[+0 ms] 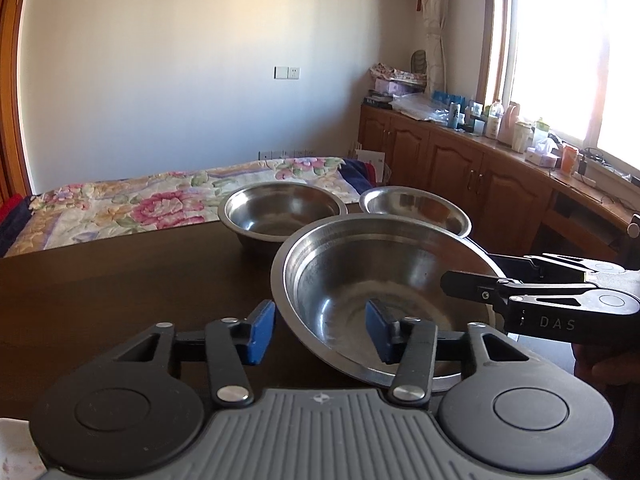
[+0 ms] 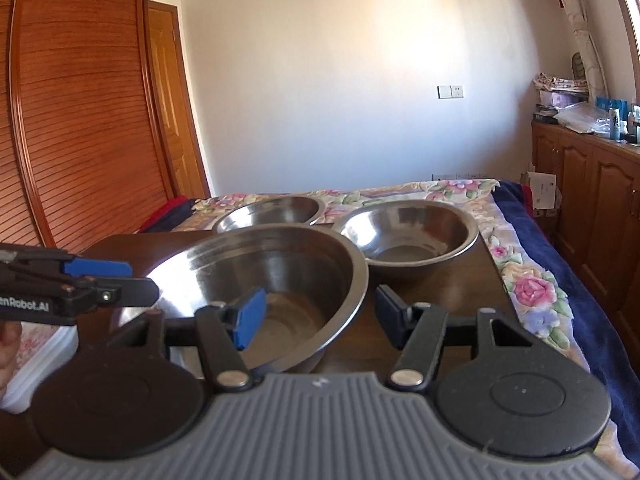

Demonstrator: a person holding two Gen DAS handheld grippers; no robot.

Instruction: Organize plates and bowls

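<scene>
3 round stainless-steel bowls on dark brown wooden table (image 1: 100,280): large near bowl (image 1: 384,292), two smaller bowls (image 1: 280,212) (image 1: 416,208) behind it. Left gripper (image 1: 320,332) and right gripper (image 2: 320,316) both angled down, each straddling the large bowl's rim, pads not visibly clamping.

Right tongs (image 2: 320,316) astride near rim of large steel bowl (image 2: 256,272), two smaller bowls (image 2: 404,232) behind, dark table (image 2: 460,280)

Both wrist views sit low and close over the dark worktop (image 1: 120,272), looking toward the bed (image 1: 160,204) at 12 o'clock. They share three steel bowls (image 2: 276,264); each glimpses the other's fingers (image 1: 472,286), apparently from opposite sides.
</scene>
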